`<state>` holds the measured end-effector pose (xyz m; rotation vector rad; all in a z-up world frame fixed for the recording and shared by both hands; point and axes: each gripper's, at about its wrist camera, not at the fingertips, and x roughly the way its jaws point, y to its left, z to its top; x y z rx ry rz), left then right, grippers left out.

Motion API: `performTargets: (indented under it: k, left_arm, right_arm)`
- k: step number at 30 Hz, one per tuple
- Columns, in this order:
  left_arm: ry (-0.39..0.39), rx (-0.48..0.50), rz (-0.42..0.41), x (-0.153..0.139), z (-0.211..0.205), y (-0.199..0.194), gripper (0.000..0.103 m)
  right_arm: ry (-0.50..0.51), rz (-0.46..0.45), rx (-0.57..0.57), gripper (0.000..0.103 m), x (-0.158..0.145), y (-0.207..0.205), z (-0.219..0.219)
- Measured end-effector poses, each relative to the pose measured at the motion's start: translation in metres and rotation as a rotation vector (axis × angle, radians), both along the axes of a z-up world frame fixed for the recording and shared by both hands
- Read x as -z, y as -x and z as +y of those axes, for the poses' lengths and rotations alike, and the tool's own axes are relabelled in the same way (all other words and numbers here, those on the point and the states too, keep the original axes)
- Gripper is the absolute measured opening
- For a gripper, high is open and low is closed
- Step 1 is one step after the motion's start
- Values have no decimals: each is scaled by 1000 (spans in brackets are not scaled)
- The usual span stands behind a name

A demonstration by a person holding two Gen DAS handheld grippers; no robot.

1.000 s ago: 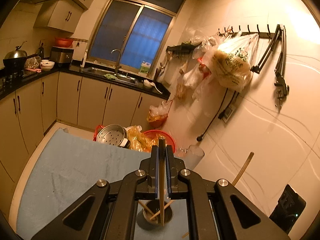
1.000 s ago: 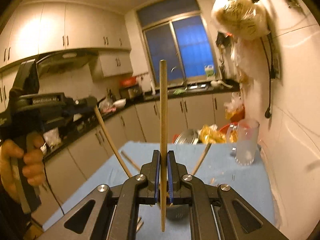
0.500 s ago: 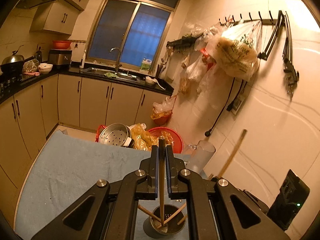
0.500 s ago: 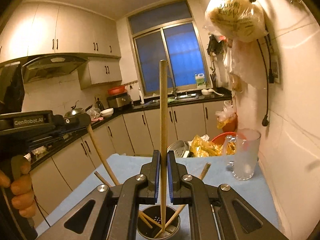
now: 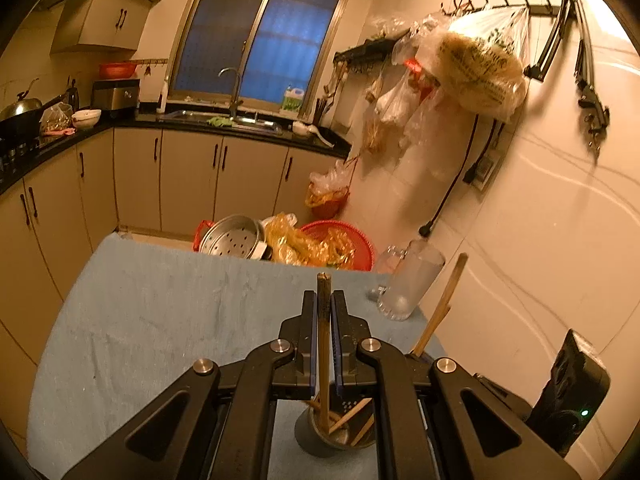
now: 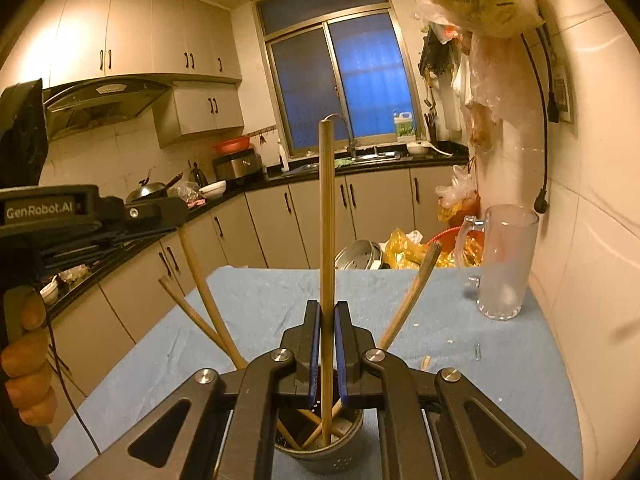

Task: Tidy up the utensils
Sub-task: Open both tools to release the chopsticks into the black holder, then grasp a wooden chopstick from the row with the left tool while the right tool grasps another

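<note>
Chopsticks, one clamped upright in the left gripper (image 5: pixel 323 344) and one (image 6: pixel 327 240) in the right gripper (image 6: pixel 327 354), have been lowered since a second ago until both tips sit inside the perforated metal holder (image 6: pixel 320 452) near the blue-clothed table's (image 6: pixel 500 380) near edge, so release is judged next.

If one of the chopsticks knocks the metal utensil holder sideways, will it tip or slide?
The utensil holder looks narrow, with long chopsticks leaning outward above its rim, so it may tip. The table cloth under it probably resists sliding. Its perforated metal wall suggests it's light.
</note>
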<state>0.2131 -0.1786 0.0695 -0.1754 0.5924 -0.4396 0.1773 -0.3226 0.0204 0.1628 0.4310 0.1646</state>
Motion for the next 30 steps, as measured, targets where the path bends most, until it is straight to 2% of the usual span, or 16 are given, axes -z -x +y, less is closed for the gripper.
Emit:
performTargets:
  k: [7,8,10,12,13,15,16,19,25,27,30]
  left_arm:
    - [13,-18,47,15,7,7,7]
    - [16,-20,47,15,9,9,9]
    - [18,-25,43,13,15,18,19]
    - [15,-37,41,13,22,28,50]
    - [16,-41,37,12,27,33,54]
    - [-8,-43,41,14,36,45,55]
    - [-35,-48,57,17,41,50,56]
    - [-122,-67,136,36,57,64,57]
    - [-162,-113,319,97,98,80,56]
    - [-189,-106,364,115,99,81,56]
    - [-249,-61,414,140,93,80,56]
  right_arm:
    - [-14,39,4,12,8,8,-3]
    - [-15,40,5,15,7,10,-3]
    - [-17,34,11,23,4,18,-3]
    - [-27,28,14,31,0,27,-4]
    - [-36,28,14,36,-2,33,-5]
    - [-54,35,9,50,-5,44,-6]
    - [-67,42,5,60,-5,52,-6]
    - [-88,81,-24,68,-1,71,-2]
    - [-129,341,-105,68,39,88,22]
    - [-160,406,-118,68,55,89,27]
    - [-174,453,-124,68,72,91,33]
